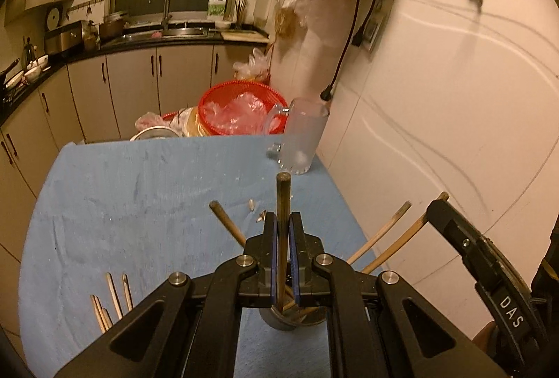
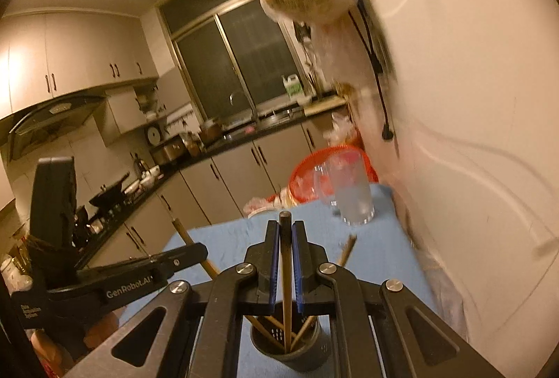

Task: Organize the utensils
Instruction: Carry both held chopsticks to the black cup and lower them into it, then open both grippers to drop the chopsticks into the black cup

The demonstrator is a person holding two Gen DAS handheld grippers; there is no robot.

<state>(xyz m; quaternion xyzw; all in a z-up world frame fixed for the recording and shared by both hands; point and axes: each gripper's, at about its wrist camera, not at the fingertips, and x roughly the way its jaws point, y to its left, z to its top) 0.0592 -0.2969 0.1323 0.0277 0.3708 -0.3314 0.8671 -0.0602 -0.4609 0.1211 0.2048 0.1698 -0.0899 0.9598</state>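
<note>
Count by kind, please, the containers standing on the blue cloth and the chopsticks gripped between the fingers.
Glass mug: 1
Chopstick holder: 1
Held chopsticks: 2
Total: 4

Left wrist view: camera sits just behind its own fingers (image 1: 270,238), looking forward and steeply down along them onto the blue table (image 1: 122,203), close above it. The far kitchen counter (image 1: 157,40) and window fill the upper field.

Right wrist view: camera sits likewise behind its fingers (image 2: 274,248), angled less steeply, so ceiling and upper cabinets (image 2: 70,52) show. It is close above the table's near end.

Shared ground: both views take in the dark holder (image 1: 286,318) directly beneath the fingers, the glass mug (image 1: 304,136), the red basket (image 1: 241,108), the right-hand wall and sink. Each view catches the other gripper at its edge.
</note>
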